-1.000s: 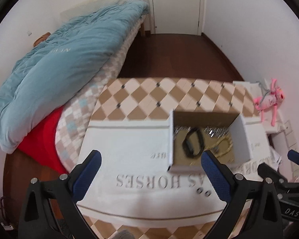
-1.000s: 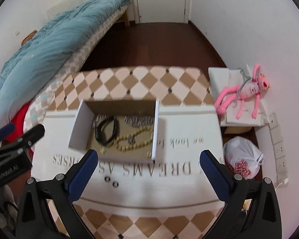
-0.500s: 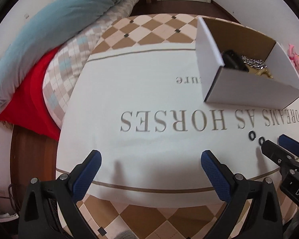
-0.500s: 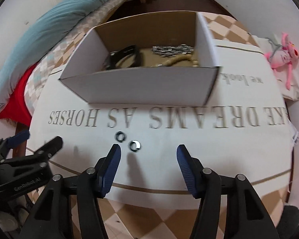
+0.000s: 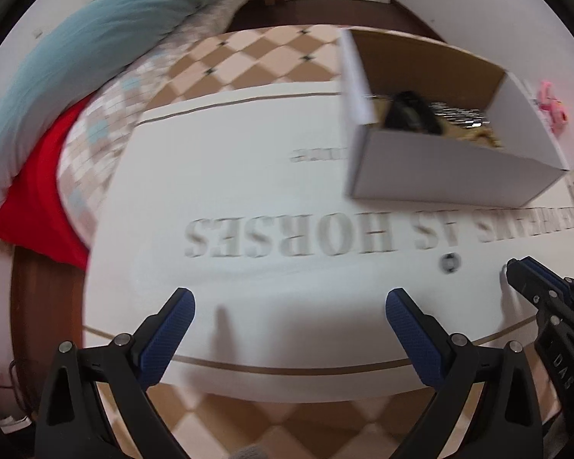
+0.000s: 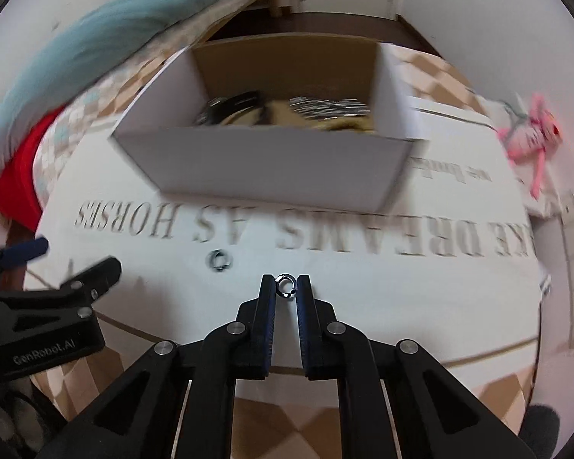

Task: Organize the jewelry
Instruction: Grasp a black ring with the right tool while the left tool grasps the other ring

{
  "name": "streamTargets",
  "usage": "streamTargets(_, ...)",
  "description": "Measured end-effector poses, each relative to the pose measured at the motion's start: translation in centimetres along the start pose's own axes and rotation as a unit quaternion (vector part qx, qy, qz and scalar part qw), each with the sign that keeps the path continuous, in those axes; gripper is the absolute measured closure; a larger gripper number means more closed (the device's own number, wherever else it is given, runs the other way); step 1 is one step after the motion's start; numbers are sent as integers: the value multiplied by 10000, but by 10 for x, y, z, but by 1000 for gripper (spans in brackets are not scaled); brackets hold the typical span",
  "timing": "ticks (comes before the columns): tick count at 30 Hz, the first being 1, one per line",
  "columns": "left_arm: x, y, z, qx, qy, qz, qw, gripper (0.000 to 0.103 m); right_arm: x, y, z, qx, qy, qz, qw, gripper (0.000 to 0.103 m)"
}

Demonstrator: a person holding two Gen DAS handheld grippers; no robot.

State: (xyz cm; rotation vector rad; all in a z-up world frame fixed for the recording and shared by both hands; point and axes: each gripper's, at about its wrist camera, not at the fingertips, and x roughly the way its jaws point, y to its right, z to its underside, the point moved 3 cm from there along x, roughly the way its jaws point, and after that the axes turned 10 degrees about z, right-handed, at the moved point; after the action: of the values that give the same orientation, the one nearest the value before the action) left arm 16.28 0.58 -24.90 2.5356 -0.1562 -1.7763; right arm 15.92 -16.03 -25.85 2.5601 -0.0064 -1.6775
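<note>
An open white cardboard box (image 6: 271, 160) with a black bracelet, a silver chain and gold beads inside stands on the white lettered cloth (image 6: 363, 275); it also shows in the left wrist view (image 5: 451, 176). My right gripper (image 6: 285, 286) is shut on a small silver ring (image 6: 285, 286) low over the cloth, in front of the box. A second ring (image 6: 219, 259) lies on the cloth just to its left, also seen from the left wrist (image 5: 449, 262). My left gripper (image 5: 287, 306) is open and empty, low over the cloth left of the box.
The table has a checkered brown and cream cloth (image 5: 271, 57) under the white one. A bed with a blue duvet (image 5: 95, 38) and a red sheet (image 5: 38, 176) stands to the left. A pink plush toy (image 6: 532, 134) lies at the right.
My right gripper has closed from half open onto one of the two rings on the cloth. Both grippers have moved slightly lower and closer to the cloth.
</note>
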Motion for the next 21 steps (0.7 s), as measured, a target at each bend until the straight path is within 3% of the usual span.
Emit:
streamTargets(2,2,15,-2,35,11,172,9998,2,-3,25,0,294,-25,67,9995,92)
streamTargets(3,3,23,-3,55,5,241,9997,2,-4,34,1,372,-27,105,9992,103)
streamTargets(6,11,46,-6,142,-41,400,9991,3,-3,62,4,624,-95,240,9977,103)
streamTargets(9,17,63,-6,292,-66,409,9987,17,0,81,6,794,-153,287,9963,103)
streamTargets(10,20,66,-5,333,-89,396,9986,27,1,85,7,851,-160,261,9959,103)
streamTargets(13,21,73,-5,412,-49,419,9983,39,-1,95,9,1020,-151,148,9946,103)
streamTargets(15,19,75,-7,456,-1,509,9977,59,-3,98,10,1099,-154,66,9938,103)
streamTargets(16,18,76,-8,475,21,535,9974,79,-4,99,11,1147,-170,19,9933,103)
streamTargets(17,18,78,-9,505,17,524,9973,90,-3,100,10,1169,-201,-53,9929,103)
streamTargets(21,17,77,-11,524,17,549,9971,94,0,101,8,1373,-292,-373,9894,101)
